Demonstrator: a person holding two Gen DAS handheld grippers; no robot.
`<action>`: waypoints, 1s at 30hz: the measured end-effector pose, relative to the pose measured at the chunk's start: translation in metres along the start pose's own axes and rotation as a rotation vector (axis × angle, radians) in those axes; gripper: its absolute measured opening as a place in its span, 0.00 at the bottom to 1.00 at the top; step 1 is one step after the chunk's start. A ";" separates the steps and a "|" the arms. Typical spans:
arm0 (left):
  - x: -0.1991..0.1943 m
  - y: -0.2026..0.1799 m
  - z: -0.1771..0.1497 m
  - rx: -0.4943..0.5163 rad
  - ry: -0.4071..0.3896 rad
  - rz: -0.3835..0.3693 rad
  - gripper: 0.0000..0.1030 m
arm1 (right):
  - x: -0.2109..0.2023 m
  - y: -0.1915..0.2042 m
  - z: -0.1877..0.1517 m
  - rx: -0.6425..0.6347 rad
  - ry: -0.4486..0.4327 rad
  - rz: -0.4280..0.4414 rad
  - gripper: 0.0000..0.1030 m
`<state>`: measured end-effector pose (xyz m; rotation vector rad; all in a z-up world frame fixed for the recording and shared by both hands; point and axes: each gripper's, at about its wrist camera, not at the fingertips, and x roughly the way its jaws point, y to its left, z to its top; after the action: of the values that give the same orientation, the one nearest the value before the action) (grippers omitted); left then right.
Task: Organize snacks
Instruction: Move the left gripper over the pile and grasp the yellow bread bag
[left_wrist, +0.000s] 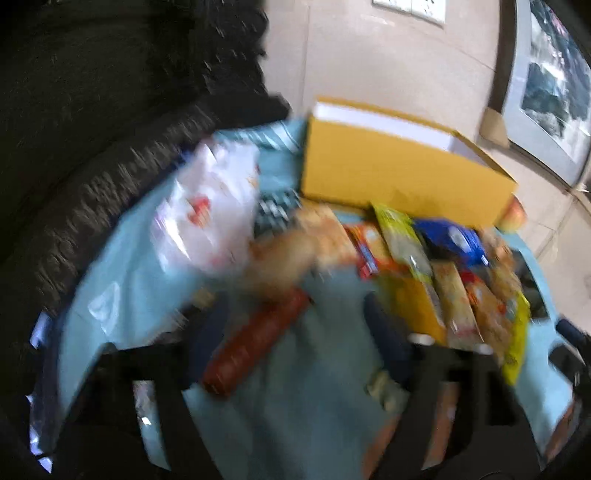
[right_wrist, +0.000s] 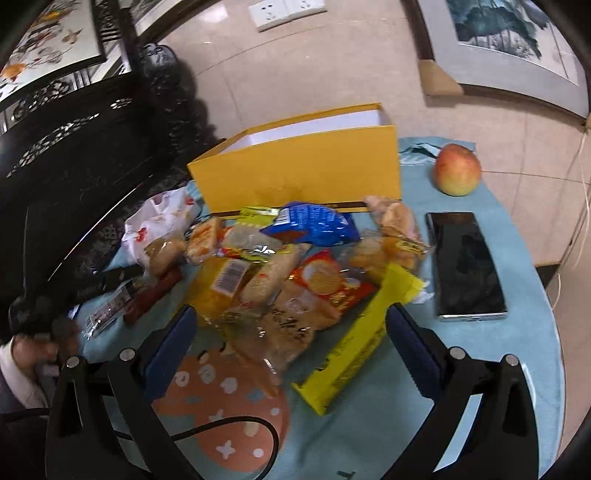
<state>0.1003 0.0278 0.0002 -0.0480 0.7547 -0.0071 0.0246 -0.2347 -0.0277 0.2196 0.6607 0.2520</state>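
A pile of wrapped snacks (right_wrist: 295, 273) lies on the light blue table (right_wrist: 524, 362) in front of an open yellow box (right_wrist: 303, 173). My right gripper (right_wrist: 288, 332) is open, its blue pads either side of the pile's near edge, holding nothing. In the blurred left wrist view the open left gripper (left_wrist: 295, 332) hovers over a red-brown sausage stick (left_wrist: 255, 343), with the snack pile (left_wrist: 443, 280) to its right and the yellow box (left_wrist: 399, 177) behind. The left gripper (right_wrist: 110, 291) also shows at the left of the right wrist view.
An apple (right_wrist: 457, 169) and a black phone (right_wrist: 466, 264) lie right of the pile. A white printed bag (left_wrist: 210, 214) sits at the left. A mushroom print (right_wrist: 229, 410) and a black cable (right_wrist: 236, 424) lie near the front edge. A dark carved chair (right_wrist: 74, 155) stands left.
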 end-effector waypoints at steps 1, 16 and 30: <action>0.002 -0.005 0.005 0.017 -0.004 -0.002 0.76 | 0.002 -0.001 -0.001 0.005 0.004 0.003 0.99; 0.073 -0.020 0.021 0.147 0.101 0.112 0.17 | 0.011 -0.024 -0.003 0.122 0.045 0.057 0.99; 0.094 -0.055 0.003 0.396 0.129 0.169 0.63 | 0.019 -0.040 -0.008 0.214 0.081 0.069 0.99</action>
<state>0.1711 -0.0291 -0.0596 0.3959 0.8725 0.0013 0.0407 -0.2661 -0.0560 0.4401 0.7618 0.2573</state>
